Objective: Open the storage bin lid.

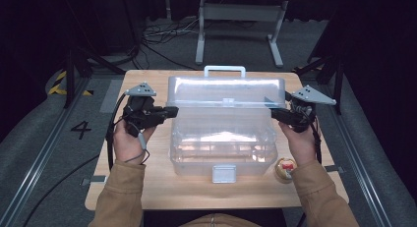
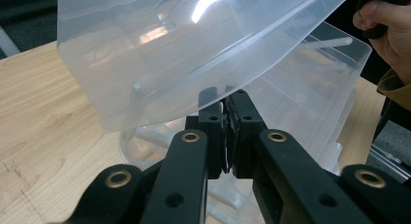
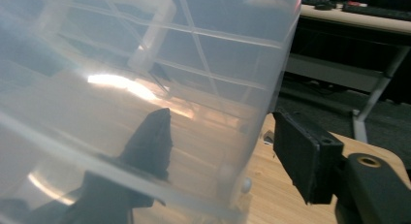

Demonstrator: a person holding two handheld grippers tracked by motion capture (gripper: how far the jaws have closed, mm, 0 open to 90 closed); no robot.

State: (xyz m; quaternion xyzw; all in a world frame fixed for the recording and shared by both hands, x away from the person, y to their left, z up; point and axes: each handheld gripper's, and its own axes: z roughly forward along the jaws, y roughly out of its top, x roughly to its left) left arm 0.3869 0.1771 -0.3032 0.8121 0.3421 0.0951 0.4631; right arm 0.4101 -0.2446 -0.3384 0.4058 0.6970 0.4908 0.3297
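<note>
sleeves and hands come in from the near edge of the wooden table (image 1: 157,187), which carries everything else and leaves bare wood along its near, left and right margins. on it sits a big clear plastic box (image 1: 221,148), in the middle, its hinged lid (image 1: 226,97) raised at the far side with a white handle (image 1: 224,70) on top and a latch tab (image 1: 223,173) at the near wall.

the box looks light, thin-walled and a bit springy, smooth enough to slip, and likely to flex or crack if pinched hard. the lid's side edges seem the sensible places to take hold.

the left gripper (image 1: 173,111) is clenched on the lid's left edge; in the left gripper view its jaws pinch the thin plastic rim (image 2: 228,95) between them. the right gripper (image 1: 275,114) straddles the lid's right edge with one jaw inside the clear wall and one outside, parted and not pressing, so that side looks released.

a small round jar (image 1: 285,169) stands just beside the box's near right corner, under the right forearm, so room is tight there. the far edge is close behind the lid.
</note>
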